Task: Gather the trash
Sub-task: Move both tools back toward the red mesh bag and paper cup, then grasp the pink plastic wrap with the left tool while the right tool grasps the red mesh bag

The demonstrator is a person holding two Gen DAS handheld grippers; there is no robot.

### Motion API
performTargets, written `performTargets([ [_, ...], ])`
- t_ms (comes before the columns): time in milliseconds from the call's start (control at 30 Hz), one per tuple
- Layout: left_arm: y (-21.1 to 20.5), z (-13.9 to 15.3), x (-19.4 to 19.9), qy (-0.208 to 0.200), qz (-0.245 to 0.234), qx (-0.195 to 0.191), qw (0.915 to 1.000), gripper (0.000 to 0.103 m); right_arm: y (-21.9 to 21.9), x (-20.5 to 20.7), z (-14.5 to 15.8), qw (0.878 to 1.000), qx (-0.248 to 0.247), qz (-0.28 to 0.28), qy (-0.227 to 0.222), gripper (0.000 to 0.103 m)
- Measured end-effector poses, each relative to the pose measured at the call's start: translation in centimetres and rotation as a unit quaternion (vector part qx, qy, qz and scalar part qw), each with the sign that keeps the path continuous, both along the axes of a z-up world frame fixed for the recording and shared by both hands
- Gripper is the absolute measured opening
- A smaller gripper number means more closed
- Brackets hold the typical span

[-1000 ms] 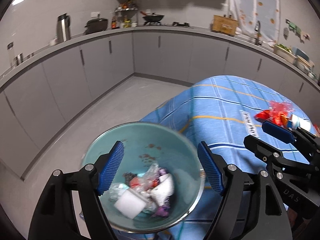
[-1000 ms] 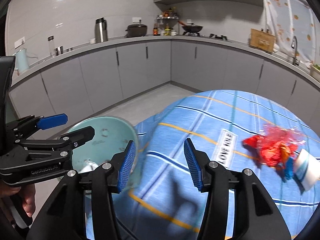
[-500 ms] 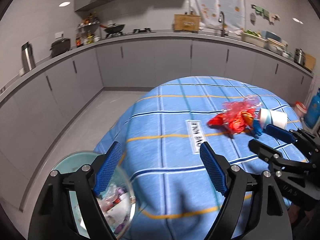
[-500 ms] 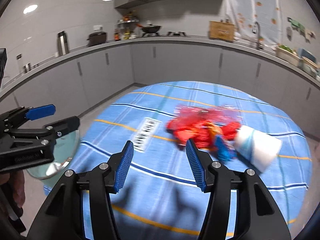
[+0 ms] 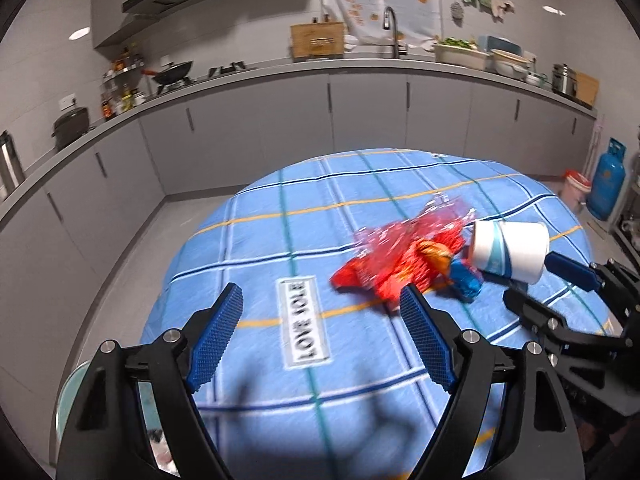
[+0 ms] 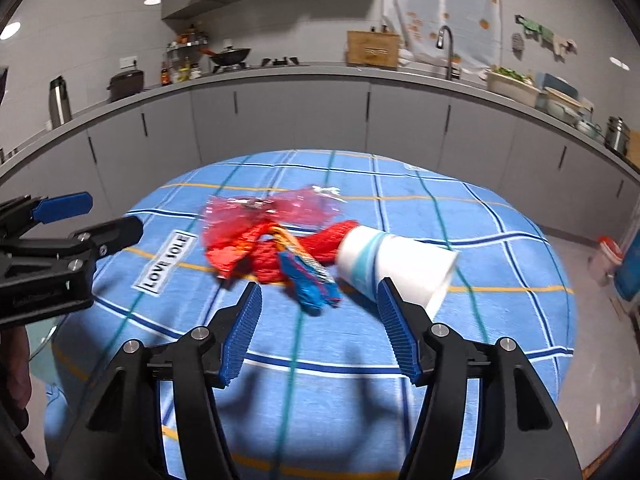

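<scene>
A heap of trash lies on the round table with the blue checked cloth point(image 6: 500, 264): red and pink plastic wrappers point(image 6: 256, 236), a blue wrapper point(image 6: 310, 284) and a white paper cup point(image 6: 394, 266) on its side. The same wrappers point(image 5: 400, 260) and cup point(image 5: 508, 246) show in the left wrist view. My right gripper point(image 6: 318, 328) is open and empty, just short of the blue wrapper and cup. My left gripper point(image 5: 320, 340) is open and empty over the cloth, left of the heap. The teal trash bin point(image 5: 68, 396) shows at the lower left edge, partly hidden.
A "LOVE SOLE" label point(image 5: 304, 324) is sewn on the cloth. Grey kitchen cabinets point(image 5: 360, 120) curve behind the table, with a sink, wok and pots on the counter. A blue gas cylinder point(image 5: 608, 184) stands on the floor at the right.
Both grippers swung right, from the bin toward the trash heap. The bin slid out to the left edge of view. The heap and cup now sit close in front of the right gripper.
</scene>
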State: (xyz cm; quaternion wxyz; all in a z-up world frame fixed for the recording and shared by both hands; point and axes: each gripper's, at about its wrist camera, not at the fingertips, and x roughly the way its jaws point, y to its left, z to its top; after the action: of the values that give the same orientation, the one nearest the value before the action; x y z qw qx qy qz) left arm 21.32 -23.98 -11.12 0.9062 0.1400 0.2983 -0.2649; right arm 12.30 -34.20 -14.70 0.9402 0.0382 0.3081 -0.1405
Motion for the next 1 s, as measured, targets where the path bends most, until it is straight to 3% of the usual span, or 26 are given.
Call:
performTargets([
  [433,-5.9,-2.4,3.8,0.016,-0.034,0.013,0.9992,0.079,-2.4,-0.8,-0.4,1.0,0.002,-0.02,0.0,0.061],
  [600,-6.7,-3.0,4.0,0.031,-0.051,0.017,0.9981,0.056,-2.5,-0.7,-0.4,1.0,0.001,-0.022,-0.001,0.061],
  [667,-6.9,-3.3,3.7,0.037,-0.061,0.02,0.9972,0.034,-2.3,-0.5,-0.5,1.0,0.001,-0.02,0.001,0.061],
  [733,-6.9,-3.5,3.4,0.039,-0.069,0.025,0.9965,0.021,-2.1,-0.3,-0.7,1.0,0.0,-0.018,0.003,0.061],
  [867,-6.0,-3.1,2.7,0.033,-0.075,0.022,0.9964,0.013,-1.6,-0.1,-0.7,1.0,-0.001,-0.014,0.006,0.061],
  [1000,-4.0,-1.9,1.7,0.021,-0.063,0.009,0.9977,0.012,-1.3,0.2,-0.6,1.0,-0.001,-0.01,0.006,0.061],
])
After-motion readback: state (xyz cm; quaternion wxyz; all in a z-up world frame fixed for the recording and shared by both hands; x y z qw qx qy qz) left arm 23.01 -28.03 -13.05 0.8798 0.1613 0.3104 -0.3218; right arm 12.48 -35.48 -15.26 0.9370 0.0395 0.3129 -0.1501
